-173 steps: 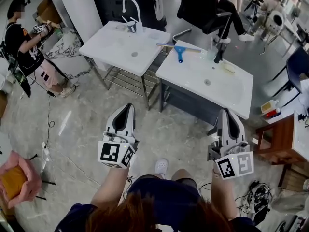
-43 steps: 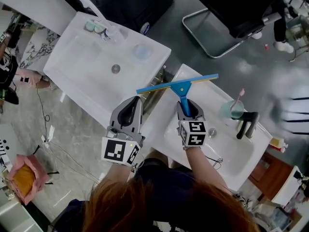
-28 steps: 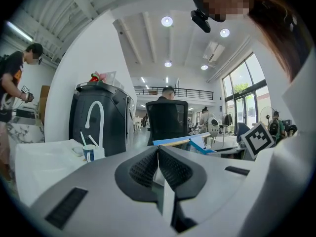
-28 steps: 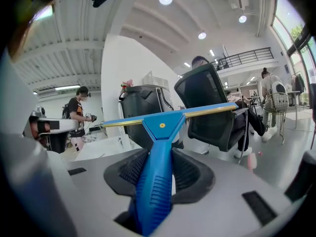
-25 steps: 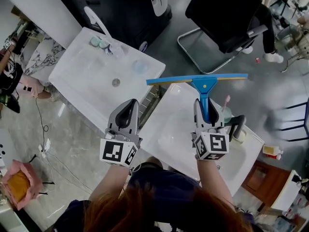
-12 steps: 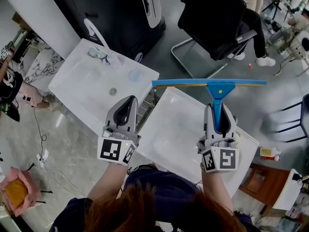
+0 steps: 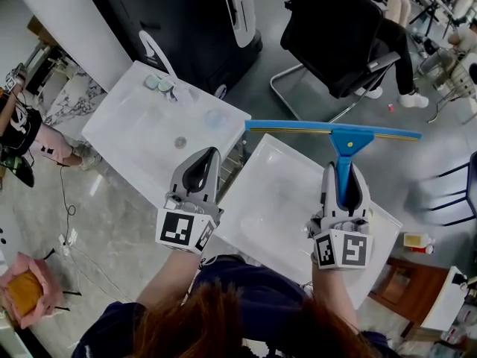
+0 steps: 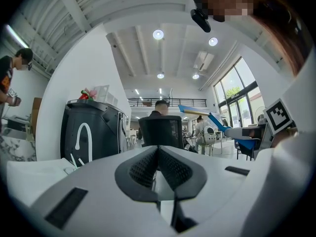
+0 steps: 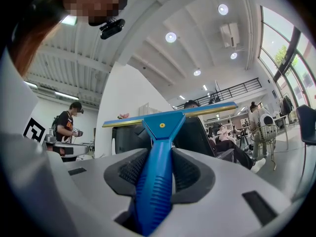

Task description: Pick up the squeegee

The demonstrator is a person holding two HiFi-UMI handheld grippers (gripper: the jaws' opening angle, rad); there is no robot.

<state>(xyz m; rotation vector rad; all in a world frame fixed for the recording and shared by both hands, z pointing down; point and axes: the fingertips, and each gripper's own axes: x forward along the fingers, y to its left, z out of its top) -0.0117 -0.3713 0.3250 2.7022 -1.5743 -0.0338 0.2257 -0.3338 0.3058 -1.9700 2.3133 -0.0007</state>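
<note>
Rising and drifting toward pic right vs. approx. 1 s ago, w/ squeegee point(image 7: 335, 130) carried along in right claw point(image 7: 342, 176); appearing larger in head view now. Staying almost at same place w/ left claw point(image 7: 211, 154), only a bit higher in the pic.

Clenching right claw on the blue ribbed handle, one pad pressing on each side, as right gripper view is showing. Pointing the handle away from the person, w/ long blade lying crosswise at the far end, blue w/ a yellowish strip along one edge. Holding squeegee up in the air, touching nothing else. Hanging w/ handle over the right white sink point(image 7: 276, 192) and w/ blade past its far edge, mostly over grey floor point(image 7: 257, 99), as head view is giving it.

Keeping left claw closed, pads meeting at the tips, nothing betw. them in left gripper view. Hovering over the near corner of the left white sink point(image 7: 127, 136), just beside the metal frame point(image 7: 235, 157) in the gap betw. the two sinks.

Standing on left sink: curved white tap point(image 7: 156, 54) at far edge, round drain point(image 7: 179, 142) near the middle, some small round things by the tap, too small to tell. Showing behind: black office chair point(image 7: 335, 21) and dark cabinet point(image 7: 186, 13). Standing at left pic edge: another person point(image 7: 19, 125), partly cut off. Lying at bottom left on the floor: pink bag point(image 7: 26, 293).
</note>
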